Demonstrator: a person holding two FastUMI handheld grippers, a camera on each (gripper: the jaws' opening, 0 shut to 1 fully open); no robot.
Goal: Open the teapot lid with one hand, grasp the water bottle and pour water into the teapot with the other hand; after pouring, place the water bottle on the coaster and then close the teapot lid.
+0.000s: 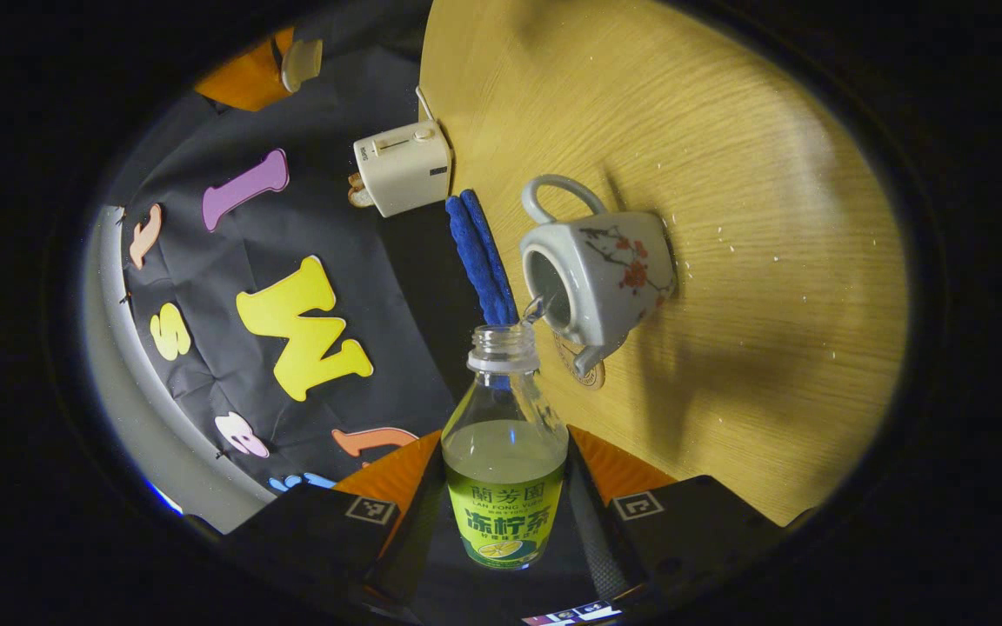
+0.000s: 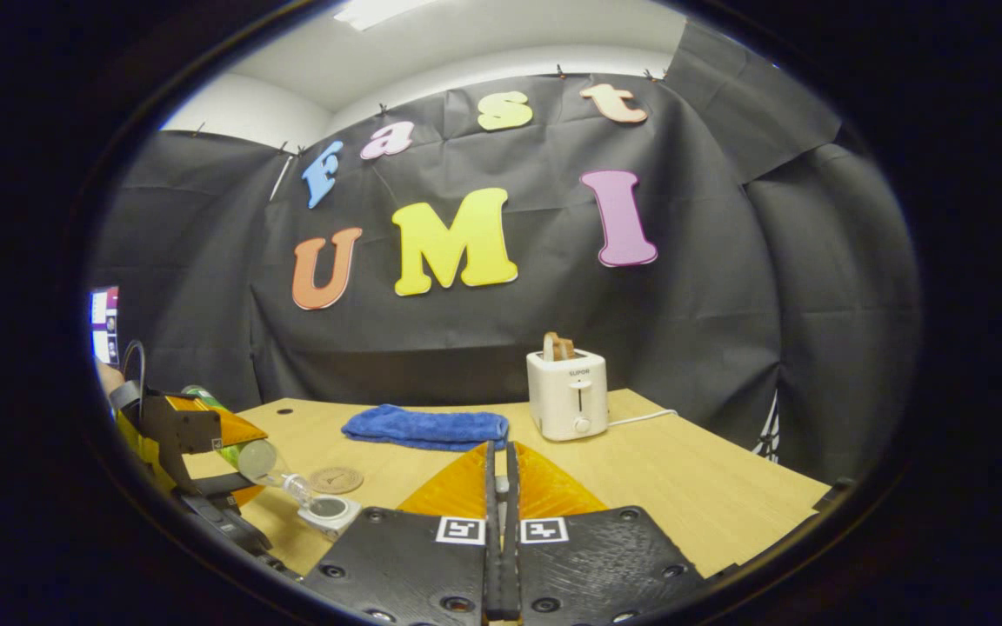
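The left gripper clamps the clear plastic water bottle with a green-and-yellow label by its lower body, one finger pressed on each side. The bottle is tipped forward, its uncapped mouth just above the opening of the white ceramic teapot with a red blossom pattern, and a thin stream of water bridges the two. The teapot stands on the light wooden table straight ahead of these fingers; the round cork coaster lies just beside the pot, on the side nearer the gripper. Farther out, past the pot, are a folded blue cloth and a white toaster.

The right gripper is raised off to one side with its fingers drawn almost together; the lid is presumably nipped between them, but I cannot tell. From there the left gripper appears low at the left, bottle angled down into the pot, with the coaster just behind.

The pouring step is in hand. Next, I judge, the bottle must be righted gently to stop the flow without dripping, then carried the short way to the coaster and set down upright before release.
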